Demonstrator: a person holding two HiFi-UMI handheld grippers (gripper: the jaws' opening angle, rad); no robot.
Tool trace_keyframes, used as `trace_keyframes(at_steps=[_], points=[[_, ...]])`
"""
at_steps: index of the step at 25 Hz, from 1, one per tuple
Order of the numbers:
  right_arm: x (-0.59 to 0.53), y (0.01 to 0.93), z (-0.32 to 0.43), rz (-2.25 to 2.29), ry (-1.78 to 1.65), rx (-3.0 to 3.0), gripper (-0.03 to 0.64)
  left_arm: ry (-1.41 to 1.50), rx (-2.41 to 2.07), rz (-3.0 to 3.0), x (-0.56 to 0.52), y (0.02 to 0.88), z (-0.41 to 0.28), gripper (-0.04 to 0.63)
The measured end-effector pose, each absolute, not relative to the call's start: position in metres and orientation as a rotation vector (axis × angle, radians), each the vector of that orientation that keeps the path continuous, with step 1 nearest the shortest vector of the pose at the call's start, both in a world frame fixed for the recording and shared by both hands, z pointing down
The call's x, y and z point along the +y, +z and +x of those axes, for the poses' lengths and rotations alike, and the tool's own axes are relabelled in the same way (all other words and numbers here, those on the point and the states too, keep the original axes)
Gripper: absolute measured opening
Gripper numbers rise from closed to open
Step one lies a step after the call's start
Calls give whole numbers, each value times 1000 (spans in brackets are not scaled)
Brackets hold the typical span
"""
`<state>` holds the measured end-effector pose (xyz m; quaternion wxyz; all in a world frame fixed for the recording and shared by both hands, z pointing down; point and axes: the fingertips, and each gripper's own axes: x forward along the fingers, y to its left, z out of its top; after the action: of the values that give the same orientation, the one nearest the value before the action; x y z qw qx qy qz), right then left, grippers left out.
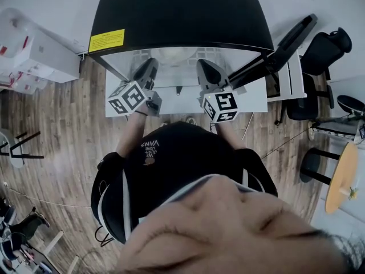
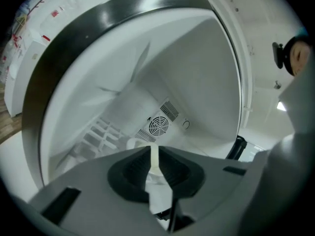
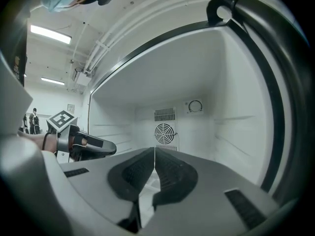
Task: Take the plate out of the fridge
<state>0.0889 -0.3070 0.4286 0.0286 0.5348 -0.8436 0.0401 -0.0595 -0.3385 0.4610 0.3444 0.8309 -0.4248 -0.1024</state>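
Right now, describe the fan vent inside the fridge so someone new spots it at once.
Look into the open white fridge to its back wall. The fan vent sits mid-wall, just below a rectangular slotted vent and lower left of a round dial. It alone is a circle of concentric rings; the dial is a plain ring, the other vent straight slots.

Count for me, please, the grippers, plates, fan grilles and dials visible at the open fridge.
Grippers: 2, the left gripper and the right gripper
Plates: 1, the plate, edge-on in the left gripper
Fan grilles: 1, the fan grille
Dials: 1, the dial
Total: 5
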Motion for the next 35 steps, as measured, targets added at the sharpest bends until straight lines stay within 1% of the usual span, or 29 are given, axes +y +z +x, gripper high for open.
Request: trace_keyframes(at_steps=[8,9,11,12,14,17,19,24,35], points=[[-313,431,89,1607,130,-2625,12,-276,-1094,2066,-343,470,-57,27],[-314,431,89,1602,131,-2628,12,-287,-1086,2053,-344,470,-56,35],[-316,432,88,1592,134,-2632,12,-308,-1070,2024,-345,472,-56,88],[-316,432,87,1588,136,-2634,12,-316,-1061,2008,-345,473,-56,104],[-318,433,86,1581,142,-2635,12,-331,-1044,1975,-346,476,-56,116],[-320,435,86,1572,148,-2637,12,-359,-998,1922,-348,480,-53,155],[-322,435,85,1569,150,-2638,12,-388,-967,1896,-349,478,-53,165],[-325,433,85,1569,150,-2646,12,-436,-913,1820,-353,475,-55,183],[-333,434,88,1569,174,-2667,12,-444,-870,1705,-359,477,-56,189]])
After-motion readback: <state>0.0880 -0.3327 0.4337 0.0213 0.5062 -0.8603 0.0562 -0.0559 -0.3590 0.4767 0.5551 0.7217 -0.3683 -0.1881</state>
